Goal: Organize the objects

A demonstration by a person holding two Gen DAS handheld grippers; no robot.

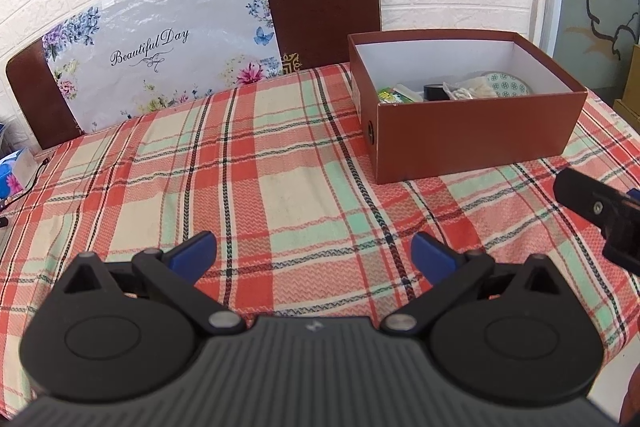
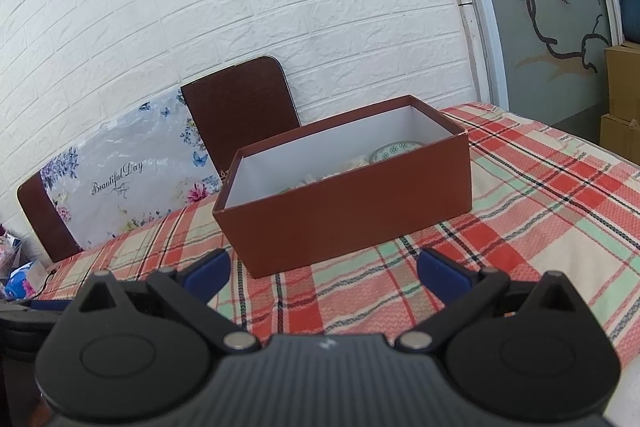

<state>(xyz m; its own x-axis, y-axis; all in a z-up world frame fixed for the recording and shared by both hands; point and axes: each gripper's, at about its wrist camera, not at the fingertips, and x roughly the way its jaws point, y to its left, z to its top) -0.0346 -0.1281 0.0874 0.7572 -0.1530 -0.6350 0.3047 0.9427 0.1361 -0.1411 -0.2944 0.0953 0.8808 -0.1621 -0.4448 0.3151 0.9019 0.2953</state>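
box (image 1: 472,143) contents clear in left view; right view mostly hides 'em.

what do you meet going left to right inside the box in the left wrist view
green packet → black tape roll → clear bag of pale bits → patterned green plate, all lying in the red-brown box.

"Beautiful Day" on floral bag (image 1: 160,55)

A plaid tablecloth (image 1: 280,179) covers the table. Behind it, 2 brown chair backs (image 1: 320,7) stand against the white brick wall (image 2: 280,7), a floral "Beautiful Day" plastic sheet (image 1: 160,55) leaning across them.
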